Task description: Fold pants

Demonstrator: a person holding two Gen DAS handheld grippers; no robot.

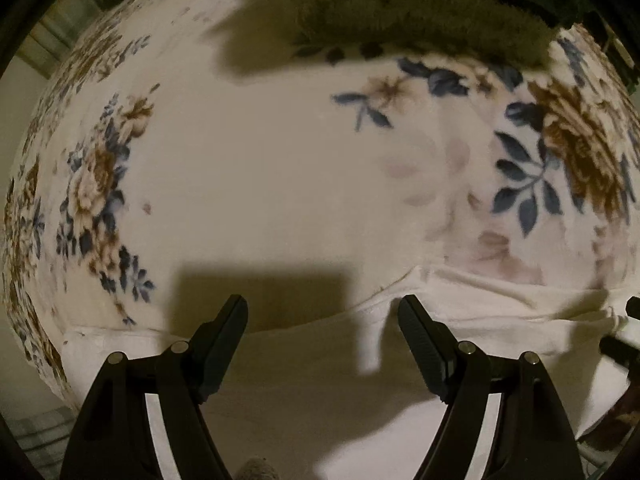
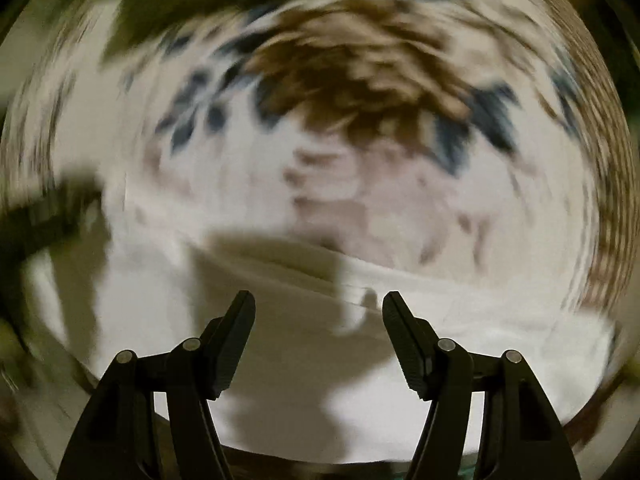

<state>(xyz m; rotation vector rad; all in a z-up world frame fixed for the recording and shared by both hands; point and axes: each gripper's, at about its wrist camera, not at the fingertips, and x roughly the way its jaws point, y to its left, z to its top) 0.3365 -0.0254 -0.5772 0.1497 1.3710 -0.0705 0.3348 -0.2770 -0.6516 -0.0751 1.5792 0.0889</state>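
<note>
The white pants [image 1: 320,368] lie flat on a floral blanket [image 1: 248,168], their far edge running across the lower part of the left wrist view. My left gripper [image 1: 322,308] is open and empty, just above the pants' edge. In the right wrist view, which is blurred by motion, the pants [image 2: 440,320] fill the lower half. My right gripper [image 2: 319,304] is open and empty above them. Part of the right gripper [image 1: 624,344] shows at the right edge of the left wrist view.
The cream blanket has brown and blue flowers [image 1: 576,144] and shows blurred in the right wrist view [image 2: 360,80]. A fuzzy olive-brown cloth [image 1: 420,12] lies at the blanket's far side. Gripper shadows fall on the pants.
</note>
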